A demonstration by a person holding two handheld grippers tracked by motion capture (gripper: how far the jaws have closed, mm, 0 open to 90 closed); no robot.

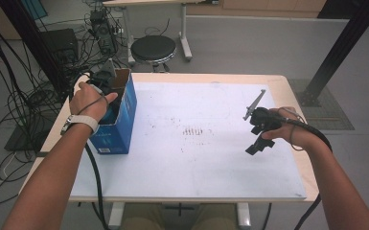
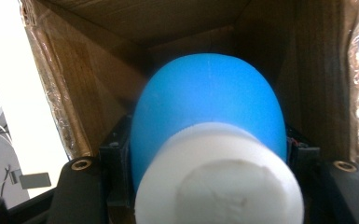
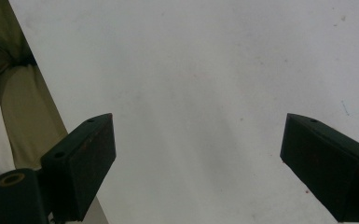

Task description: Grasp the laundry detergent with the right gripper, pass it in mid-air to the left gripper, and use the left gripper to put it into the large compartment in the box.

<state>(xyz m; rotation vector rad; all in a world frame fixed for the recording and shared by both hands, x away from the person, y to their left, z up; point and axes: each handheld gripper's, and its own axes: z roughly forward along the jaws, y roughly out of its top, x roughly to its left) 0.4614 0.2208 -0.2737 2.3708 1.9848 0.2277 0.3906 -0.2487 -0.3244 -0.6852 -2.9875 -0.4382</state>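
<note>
The blue ball (image 2: 210, 107) hides the box (image 2: 74, 84) floor; its white cap (image 2: 219, 177) is cut off below

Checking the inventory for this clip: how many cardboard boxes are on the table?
1: a blue cardboard box at the table's left edge, open on top, the left gripper reaching inside it. None other shows on the white mat.

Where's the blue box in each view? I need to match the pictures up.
High view: blue box at the table's left, left gripper in its open top.
Left gripper view: its brown inner walls surround a blue bottle.
Right gripper view: not in it.
Shared landmark: white tabletop.
</note>
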